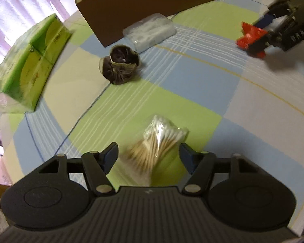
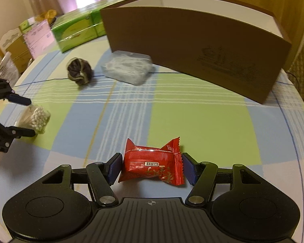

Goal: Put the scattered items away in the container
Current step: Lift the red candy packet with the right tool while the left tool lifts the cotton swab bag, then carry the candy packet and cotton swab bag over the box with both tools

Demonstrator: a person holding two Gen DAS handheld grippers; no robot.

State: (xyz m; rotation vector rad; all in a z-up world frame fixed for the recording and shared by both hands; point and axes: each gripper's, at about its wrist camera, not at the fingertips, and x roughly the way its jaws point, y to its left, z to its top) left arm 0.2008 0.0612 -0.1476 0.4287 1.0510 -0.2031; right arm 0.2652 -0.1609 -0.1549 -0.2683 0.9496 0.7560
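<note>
A brown cardboard box (image 1: 143, 6), the container, stands at the far side of the table; it also shows in the right wrist view (image 2: 192, 46). My left gripper (image 1: 149, 158) is open, its fingers on either side of a clear bag of cotton swabs (image 1: 160, 139), which also shows in the right wrist view (image 2: 37, 119). My right gripper (image 2: 152, 168) is open around a red snack packet (image 2: 152, 164), its pads close to both ends; the packet also shows in the left wrist view (image 1: 251, 36). A dark hair scrunchie (image 1: 119, 66) and a clear plastic pack (image 1: 150, 31) lie near the box.
A green tissue pack (image 1: 28, 64) sits at the table's left edge. The table has a checked blue, green and white cloth (image 1: 192, 85). Boxes and bags (image 2: 20, 44) stand beyond the table on the left of the right wrist view.
</note>
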